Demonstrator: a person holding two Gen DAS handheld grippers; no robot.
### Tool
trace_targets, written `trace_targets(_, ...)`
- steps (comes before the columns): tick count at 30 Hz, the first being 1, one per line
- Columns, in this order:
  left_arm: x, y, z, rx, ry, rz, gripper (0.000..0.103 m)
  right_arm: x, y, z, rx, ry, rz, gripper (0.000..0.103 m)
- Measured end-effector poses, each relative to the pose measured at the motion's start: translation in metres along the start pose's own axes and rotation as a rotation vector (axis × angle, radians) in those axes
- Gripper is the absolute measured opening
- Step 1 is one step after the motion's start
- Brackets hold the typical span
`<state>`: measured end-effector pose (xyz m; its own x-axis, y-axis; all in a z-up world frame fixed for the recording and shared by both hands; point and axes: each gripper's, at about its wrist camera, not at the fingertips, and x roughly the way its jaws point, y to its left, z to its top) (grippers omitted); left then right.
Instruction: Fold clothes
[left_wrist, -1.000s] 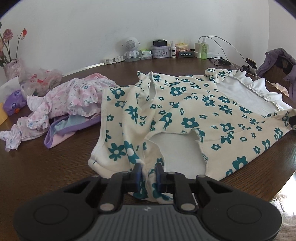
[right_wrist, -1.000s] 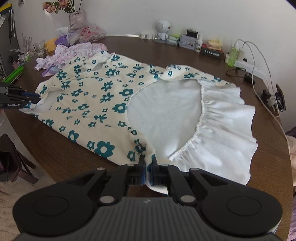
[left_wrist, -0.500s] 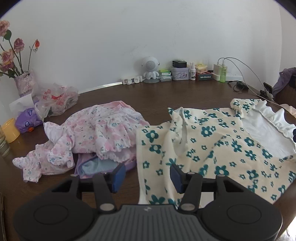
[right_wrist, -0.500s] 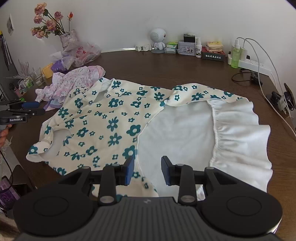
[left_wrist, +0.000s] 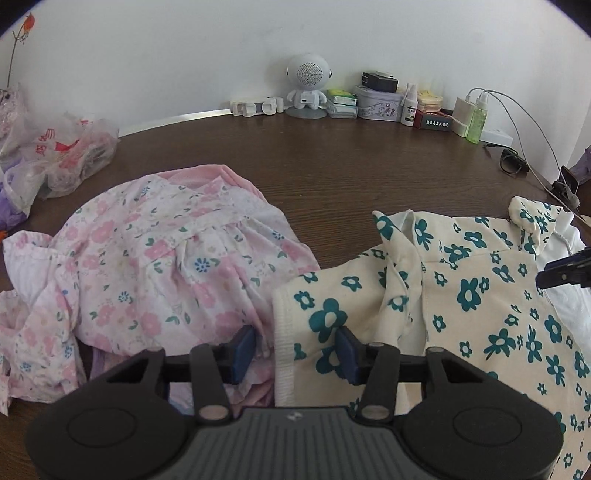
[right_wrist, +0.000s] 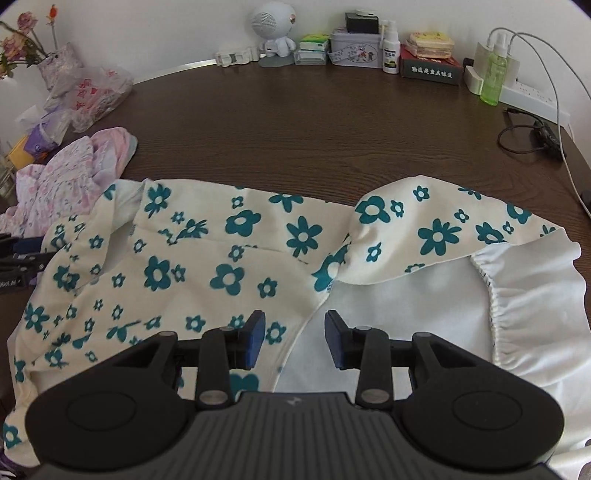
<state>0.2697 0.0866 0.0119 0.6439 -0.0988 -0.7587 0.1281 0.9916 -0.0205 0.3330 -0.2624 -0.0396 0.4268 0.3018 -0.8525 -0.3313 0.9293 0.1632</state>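
Note:
A cream dress with teal flowers (right_wrist: 229, 251) lies folded on the brown table (right_wrist: 314, 122), its white lining and ruffle (right_wrist: 535, 295) showing at the right. My right gripper (right_wrist: 294, 341) hovers over the dress where print meets lining; its jaws are opening and nothing is pinched. My left gripper (left_wrist: 295, 352) hangs over the dress's left edge (left_wrist: 461, 295), beside a pink floral garment (left_wrist: 166, 266). Its jaws are closing; the cream edge lies below the gap, untouched by the pads. Each gripper's tip shows at the other view's edge (left_wrist: 565, 269) (right_wrist: 18, 258).
Along the back wall stand a white robot-shaped speaker (right_wrist: 273, 26), tins, small bottles, a green bottle (right_wrist: 495, 70) and a power strip with cables (right_wrist: 532, 136). A plastic bag (left_wrist: 62, 155) and a vase of flowers (right_wrist: 55, 62) sit at the far left.
Both grippers let go of the dress's near edge, opened, and moved forward over the garment. The left one swung toward the pink pile and has since narrowed its jaws.

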Motion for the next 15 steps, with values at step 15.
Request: trace_targets(15, -0.018, 0.026, 0.000, -0.111, -0.070, 0.017, 0.004, 0.006, -0.022, 0.017, 0.023, -0.054, 0.038, 0.004)
